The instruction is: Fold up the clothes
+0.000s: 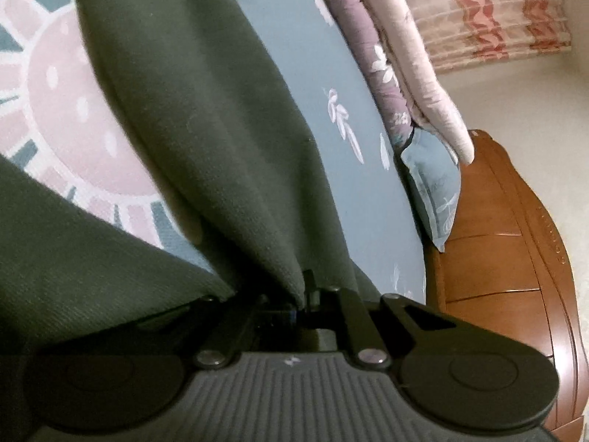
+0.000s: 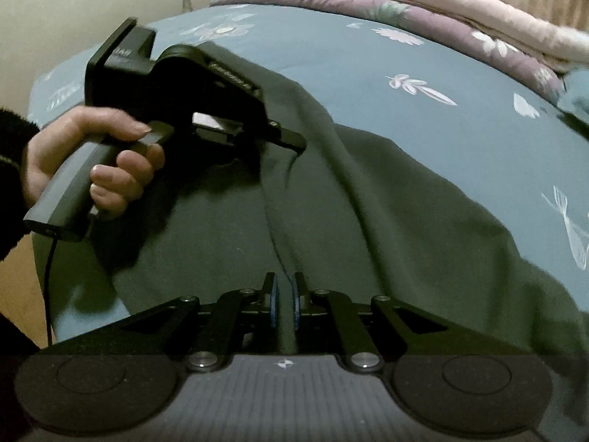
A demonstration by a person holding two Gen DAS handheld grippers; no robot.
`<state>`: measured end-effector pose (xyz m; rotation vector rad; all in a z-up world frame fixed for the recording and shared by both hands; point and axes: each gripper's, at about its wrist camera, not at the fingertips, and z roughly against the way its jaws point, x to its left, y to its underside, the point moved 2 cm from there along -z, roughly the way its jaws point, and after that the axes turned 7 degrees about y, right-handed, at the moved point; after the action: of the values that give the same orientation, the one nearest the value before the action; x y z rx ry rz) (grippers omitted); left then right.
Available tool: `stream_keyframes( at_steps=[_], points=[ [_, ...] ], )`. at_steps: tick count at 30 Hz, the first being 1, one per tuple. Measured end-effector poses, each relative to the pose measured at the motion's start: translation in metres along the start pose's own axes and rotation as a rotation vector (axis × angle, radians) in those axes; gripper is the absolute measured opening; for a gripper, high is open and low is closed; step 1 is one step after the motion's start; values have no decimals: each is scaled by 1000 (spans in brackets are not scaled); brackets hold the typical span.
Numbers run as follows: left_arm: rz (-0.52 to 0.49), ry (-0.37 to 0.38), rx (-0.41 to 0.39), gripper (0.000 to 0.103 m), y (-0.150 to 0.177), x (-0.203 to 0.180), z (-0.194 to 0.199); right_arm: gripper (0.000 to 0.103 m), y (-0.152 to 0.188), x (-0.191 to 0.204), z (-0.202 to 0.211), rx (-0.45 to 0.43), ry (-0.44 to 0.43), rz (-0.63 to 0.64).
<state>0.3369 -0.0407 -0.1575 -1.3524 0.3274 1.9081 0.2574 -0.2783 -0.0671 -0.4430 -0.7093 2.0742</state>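
A dark green garment point(image 1: 206, 129) lies rumpled on the bed and runs in long folds toward the camera. My left gripper point(image 1: 305, 287) is shut on a fold of it, and the cloth drapes over and hides the left finger. In the right wrist view the same garment point(image 2: 368, 221) spreads over the blue sheet. There a hand point(image 2: 92, 154) holds the left gripper point(image 2: 294, 143), whose tip pinches a raised ridge of cloth. My right gripper point(image 2: 285, 287) is shut on a nearer fold, with a strip of green cloth squeezed between its blue pads point(image 2: 295, 302).
The bed has a blue sheet with white flowers point(image 2: 405, 55). A pink-and-white patterned blanket point(image 1: 55, 92) lies at the left. Folded quilts point(image 1: 405, 55) and a blue pillow point(image 1: 430, 191) line the far side, beside a wooden headboard point(image 1: 497, 239) and a curtain point(image 1: 497, 11).
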Motion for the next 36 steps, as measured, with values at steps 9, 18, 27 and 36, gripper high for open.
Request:
stream_keyframes(
  at_steps=[9, 18, 27, 36],
  points=[
    [-132, -32, -1, 2, -5, -45, 10, 11, 12, -17, 30, -46, 65, -111],
    [-320, 33, -38, 2, 9, -110, 60, 16, 41, -60, 71, -49, 86, -355],
    [-337, -30, 17, 2, 41, -95, 83, 28, 97, -110, 103, -78, -13, -770],
    [-344, -38, 39, 2, 48, -96, 93, 29, 173, -158, 112, -181, 25, -1217]
  ],
)
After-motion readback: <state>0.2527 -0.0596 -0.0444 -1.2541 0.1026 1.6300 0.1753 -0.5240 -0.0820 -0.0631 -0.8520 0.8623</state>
